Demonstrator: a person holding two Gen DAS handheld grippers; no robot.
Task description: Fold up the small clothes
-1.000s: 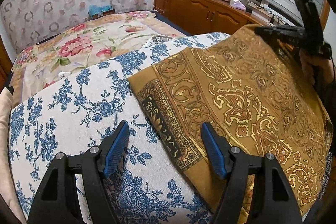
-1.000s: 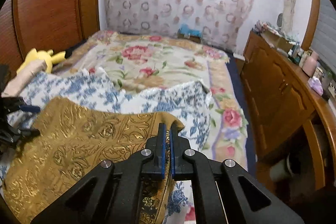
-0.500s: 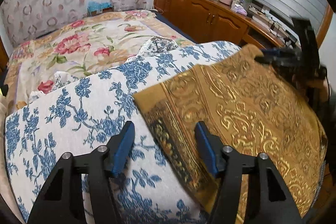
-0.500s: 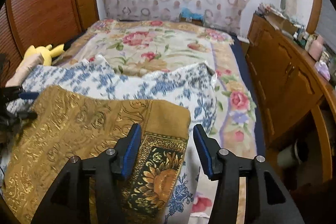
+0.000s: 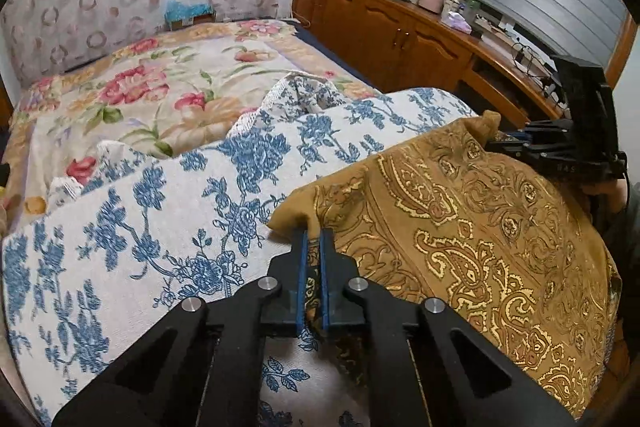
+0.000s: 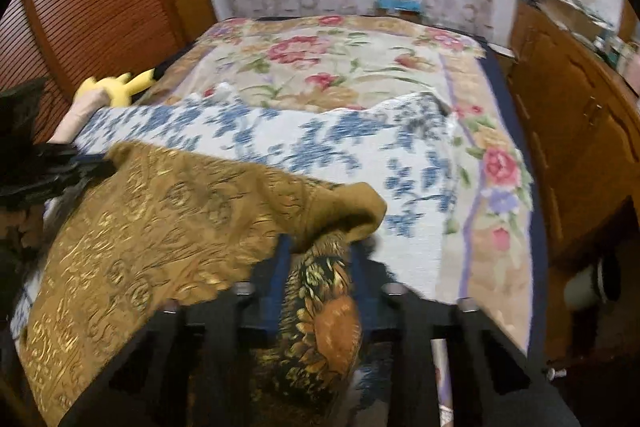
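A gold-brown brocade cloth (image 5: 480,227) with paisley patterning lies spread over a blue-flowered white cover (image 5: 160,227) on the bed. My left gripper (image 5: 315,235) is shut on the cloth's near left corner, which puckers up between the blue pads. In the right wrist view the same cloth (image 6: 160,219) has its dark sunflower-bordered corner bunched between the jaws of my right gripper (image 6: 320,247). Those jaws are closing and the pads press on the bunch. Each gripper shows in the other view: the right gripper (image 5: 496,143) at the cloth's far right corner, the left gripper (image 6: 100,163) at its left edge.
A rose-patterned bedspread (image 5: 160,87) covers the bed beyond the blue-flowered cover (image 6: 280,135). A wooden cabinet (image 5: 400,39) with clutter on top runs along the right side. A yellow plush toy (image 6: 116,87) lies by the slatted wooden panel (image 6: 100,7) on the left.
The left gripper went from wide open to shut on the cloth's left corner. The right gripper let go of its corner, opened, dropped lower and now closes on the bunched corner.
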